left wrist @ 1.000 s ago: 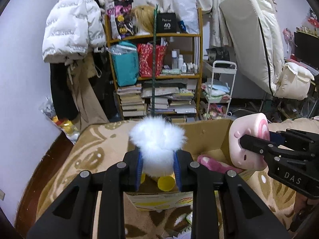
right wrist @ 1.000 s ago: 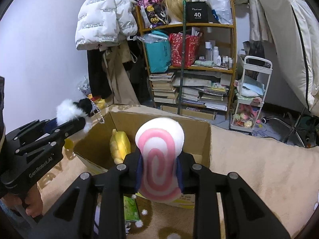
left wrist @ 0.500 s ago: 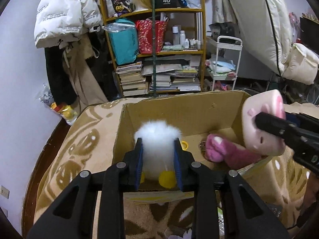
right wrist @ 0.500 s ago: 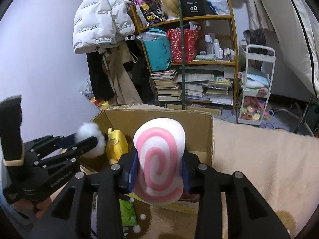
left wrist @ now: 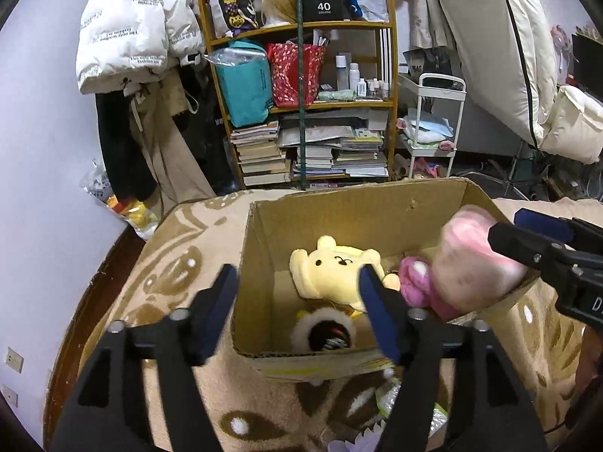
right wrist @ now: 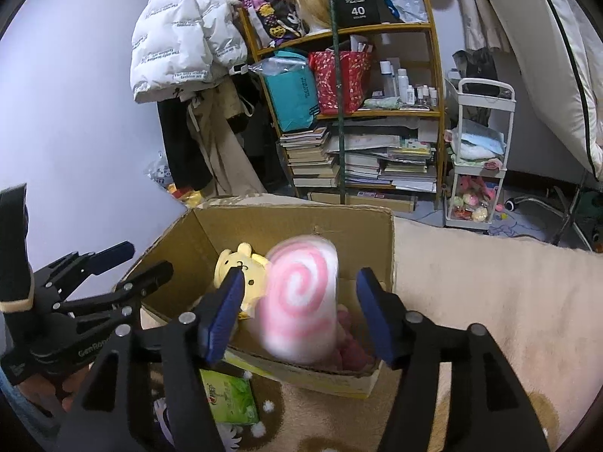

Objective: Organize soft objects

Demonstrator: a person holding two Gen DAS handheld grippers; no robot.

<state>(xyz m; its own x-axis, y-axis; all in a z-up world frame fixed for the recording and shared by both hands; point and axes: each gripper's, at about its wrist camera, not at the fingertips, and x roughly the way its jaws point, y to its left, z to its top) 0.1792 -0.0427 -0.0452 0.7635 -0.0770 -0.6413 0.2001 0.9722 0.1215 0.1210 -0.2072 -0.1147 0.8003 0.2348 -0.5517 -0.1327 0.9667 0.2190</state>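
Both grippers hang over the open cardboard box [left wrist: 260, 263] on the patterned blanket [left wrist: 181, 256], and both are letting go. The left gripper [left wrist: 297, 301] has its jaws opening with nothing between them; below it, at the near end of the box, lies a furry white toy [left wrist: 320, 333] with a dark middle, beside a yellow bear plush [left wrist: 335, 267]. The right gripper [right wrist: 297, 301] is opening too, its blue pads [right wrist: 371, 312] clear of the pink swirl cushion [right wrist: 301, 301], which shows blurred between them over the box's right side, above a pink plush [left wrist: 414, 282].
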